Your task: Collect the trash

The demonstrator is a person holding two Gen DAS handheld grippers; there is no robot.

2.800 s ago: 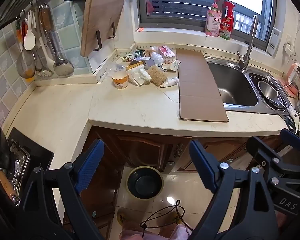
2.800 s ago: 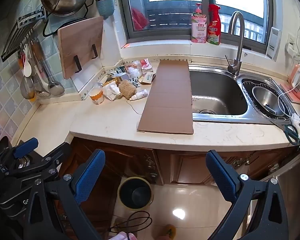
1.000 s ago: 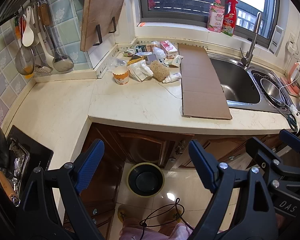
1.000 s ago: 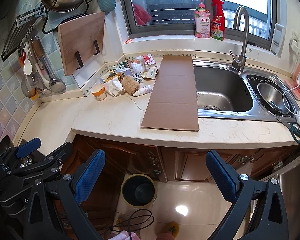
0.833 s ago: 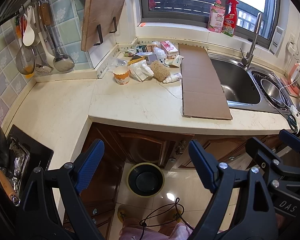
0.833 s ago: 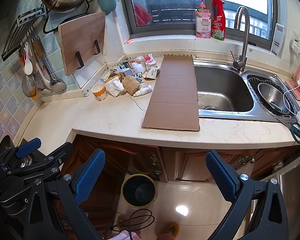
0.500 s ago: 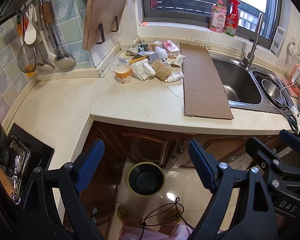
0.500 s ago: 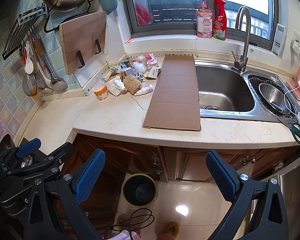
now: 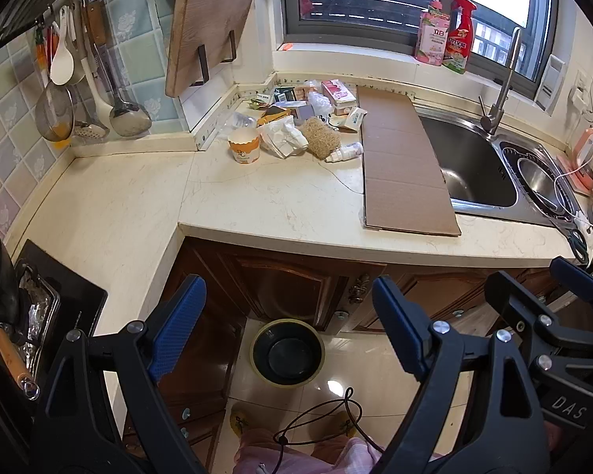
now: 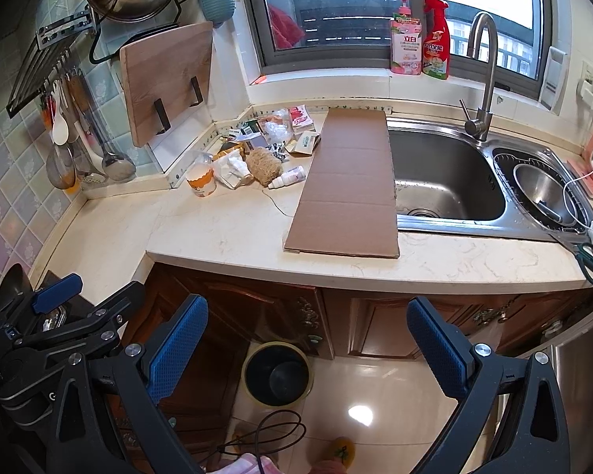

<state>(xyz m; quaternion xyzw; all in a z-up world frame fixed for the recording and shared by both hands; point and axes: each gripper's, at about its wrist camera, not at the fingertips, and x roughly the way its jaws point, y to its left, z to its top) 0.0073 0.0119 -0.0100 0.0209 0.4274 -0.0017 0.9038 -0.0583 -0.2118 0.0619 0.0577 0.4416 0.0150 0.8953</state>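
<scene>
— So, where are my two grippers?

— I have both held out level in front of the cupboards, below the bench [image 9: 280,201] edge and well back from it. My left gripper [image 9: 284,328] has its jaws wide apart and nothing between them; my right gripper [image 10: 308,347] stands the same, jaws spread and bare. Each shows at the edge of the other's view.

— And the trash?

— I see the trash pile [image 9: 296,118] heaped in the back corner of the bench, under the hanging cutting board [image 9: 205,27]: a paper cup [image 9: 244,146] at the front, crumpled white wrappers [image 9: 282,138] just beside it, a brown fibrous scrubber [image 10: 263,166], a small white bottle [image 10: 286,177] lying on its side, and a pink packet [image 9: 338,93] at the rear. A long cardboard sheet [image 10: 348,185] lies flat between the pile and the sink [image 10: 446,181], its right edge overhanging the basin. A round bin [image 10: 276,373] stands on the floor by the cupboard doors.

— Anything I can't read?

— The small packs at the back of the pile overlap, and I cannot tell them apart. Below, only a bit of pink clothing [image 9: 265,450] and a looped cable [image 9: 320,422] show.
</scene>
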